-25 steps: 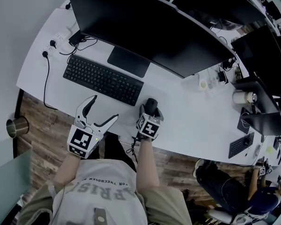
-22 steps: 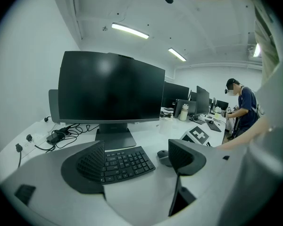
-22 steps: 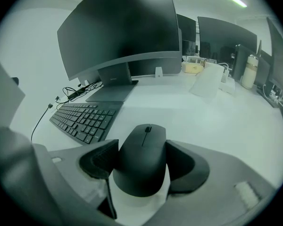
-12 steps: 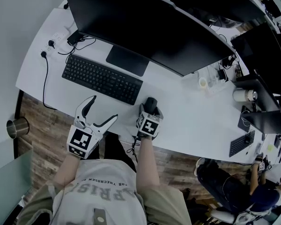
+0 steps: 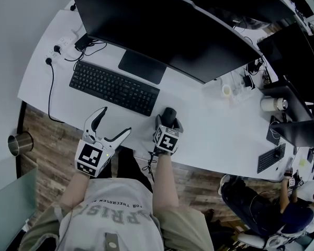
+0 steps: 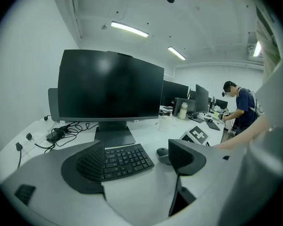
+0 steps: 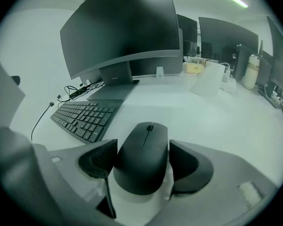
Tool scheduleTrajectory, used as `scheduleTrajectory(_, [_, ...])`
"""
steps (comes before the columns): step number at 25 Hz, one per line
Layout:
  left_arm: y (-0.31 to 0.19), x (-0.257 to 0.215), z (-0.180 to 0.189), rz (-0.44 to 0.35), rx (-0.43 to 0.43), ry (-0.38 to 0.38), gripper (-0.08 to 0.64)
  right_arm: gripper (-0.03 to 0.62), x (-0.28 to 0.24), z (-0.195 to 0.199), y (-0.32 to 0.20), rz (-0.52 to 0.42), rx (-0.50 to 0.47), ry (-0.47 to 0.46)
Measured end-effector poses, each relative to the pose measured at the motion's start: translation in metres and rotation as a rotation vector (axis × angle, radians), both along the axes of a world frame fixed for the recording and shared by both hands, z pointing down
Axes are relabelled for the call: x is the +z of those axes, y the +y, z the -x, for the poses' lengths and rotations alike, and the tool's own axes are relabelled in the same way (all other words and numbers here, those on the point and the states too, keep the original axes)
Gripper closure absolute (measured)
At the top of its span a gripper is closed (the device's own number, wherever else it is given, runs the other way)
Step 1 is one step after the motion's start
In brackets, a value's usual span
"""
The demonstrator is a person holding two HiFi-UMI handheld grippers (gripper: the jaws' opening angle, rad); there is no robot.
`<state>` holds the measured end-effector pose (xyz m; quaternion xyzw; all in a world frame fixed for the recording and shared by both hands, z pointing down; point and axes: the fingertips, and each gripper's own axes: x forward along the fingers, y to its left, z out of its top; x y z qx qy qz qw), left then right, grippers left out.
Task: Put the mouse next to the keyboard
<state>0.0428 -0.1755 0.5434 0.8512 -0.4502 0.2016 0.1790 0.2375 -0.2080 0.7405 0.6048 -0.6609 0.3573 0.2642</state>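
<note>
mouse (image 5: 169, 114) lies on the desk (image 5: 214, 135) just right of the keyboard (image 5: 114, 88), between the right gripper (image 5: 168, 120) jaws; left gripper (image 5: 116, 120) hovers by the desk edge

left gripper view: jaws spread wide, nothing between them

right gripper view: both pads (image 7: 100, 163) pinch the mouse sides

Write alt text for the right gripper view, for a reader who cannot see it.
The right tongs clasp a black mouse by its sides over a white desk. A black keyboard lies ahead to the left, with a large dark monitor behind it.
</note>
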Motion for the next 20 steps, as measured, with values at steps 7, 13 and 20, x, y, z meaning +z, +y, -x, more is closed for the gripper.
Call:
scheduleTrajectory(7, [0.0,-0.001,0.007,-0.006,-0.001,-0.004,0.156,0.255,-0.02,0.0,-0.002,-0.087,0.01,0.001])
scheduleTrajectory(13, [-0.007,-0.013,0.012,-0.043,0.014,-0.006,0.156,0.255,-0.075,-0.002,-0.001,-0.236,0.017,0.01])
scheduleTrajectory(20, [-0.016,-0.044,0.011,-0.137,0.068,0.022,0.156,0.256,-0.171,0.01,0.012,-0.51,0.027,-0.038])
